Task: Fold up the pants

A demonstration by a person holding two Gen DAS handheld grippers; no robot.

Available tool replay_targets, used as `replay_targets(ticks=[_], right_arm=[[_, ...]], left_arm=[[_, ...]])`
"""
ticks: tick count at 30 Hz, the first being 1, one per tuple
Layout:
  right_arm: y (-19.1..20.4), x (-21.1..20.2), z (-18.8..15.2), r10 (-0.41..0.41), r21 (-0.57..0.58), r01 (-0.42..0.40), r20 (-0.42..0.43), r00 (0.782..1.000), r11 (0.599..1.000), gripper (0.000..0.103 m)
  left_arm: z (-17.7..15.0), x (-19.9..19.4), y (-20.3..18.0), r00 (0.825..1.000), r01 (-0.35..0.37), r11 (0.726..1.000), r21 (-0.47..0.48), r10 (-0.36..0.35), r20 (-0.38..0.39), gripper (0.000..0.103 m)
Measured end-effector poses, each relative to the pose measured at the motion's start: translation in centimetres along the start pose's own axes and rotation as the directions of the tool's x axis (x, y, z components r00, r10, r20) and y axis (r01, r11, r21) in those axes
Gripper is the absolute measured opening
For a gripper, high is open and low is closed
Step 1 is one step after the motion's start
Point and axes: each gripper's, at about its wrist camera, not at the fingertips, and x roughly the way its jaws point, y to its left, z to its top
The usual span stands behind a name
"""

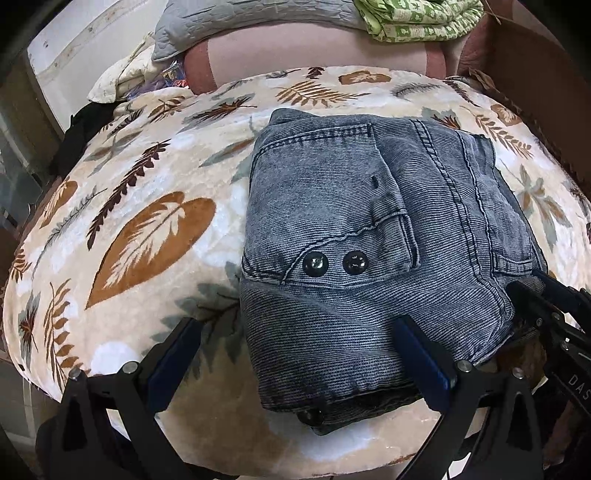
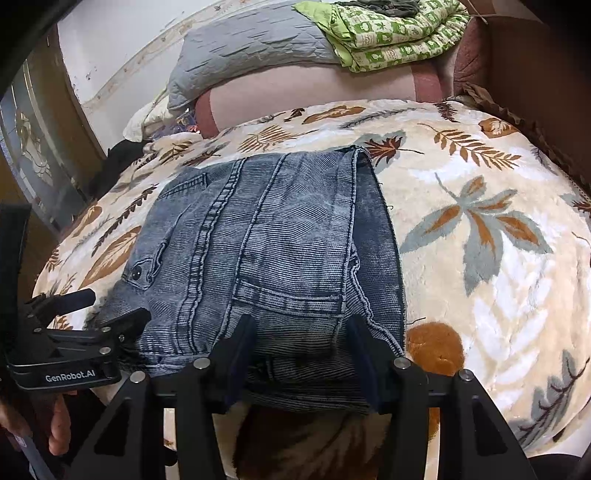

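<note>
Grey-blue denim pants [image 1: 369, 236] lie folded into a compact bundle on a leaf-patterned blanket [image 1: 140, 229]. They also show in the right wrist view [image 2: 273, 251]. My left gripper [image 1: 299, 339] is open, its right finger over the near edge of the bundle and its left finger over the blanket. It shows from the side in the right wrist view [image 2: 110, 306] at the pants' left edge. My right gripper [image 2: 299, 339] is open, its fingers spread over the near edge of the pants, holding nothing. It shows in the left wrist view [image 1: 543, 291] at the bundle's right corner.
A pink bolster [image 2: 314, 92], a grey quilted pillow [image 2: 251, 48] and a folded green patterned quilt [image 2: 391, 33] lie at the back. A brown headboard [image 1: 546, 92] stands at the right. A white wall [image 1: 88, 40] and dark clothes [image 1: 85, 122] are at the left.
</note>
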Motion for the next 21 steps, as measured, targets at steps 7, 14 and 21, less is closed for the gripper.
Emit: replay_targets(ticks=[7, 14, 21], right_arm=[[0.05, 0.06, 0.02, -0.002, -0.001, 0.002, 0.0, 1.0, 1.0, 0.056], [0.1, 0.09, 0.03, -0.004, -0.004, 0.004, 0.001, 1.0, 1.0, 0.056], [0.11, 0.11, 0.03, -0.006, -0.004, 0.006, 0.0, 1.0, 1.0, 0.056]], left_arm=[[-0.15, 0.13, 0.06, 1.0, 0.008, 1.0, 0.005, -0.008, 0.007, 0.103], [-0.21, 0.24, 0.05, 1.0, 0.013, 1.0, 0.014, -0.013, 0.008, 0.103], [-0.16, 0.14, -0.18, 1.0, -0.001, 1.0, 0.026, 0.001, 0.013, 0.103]])
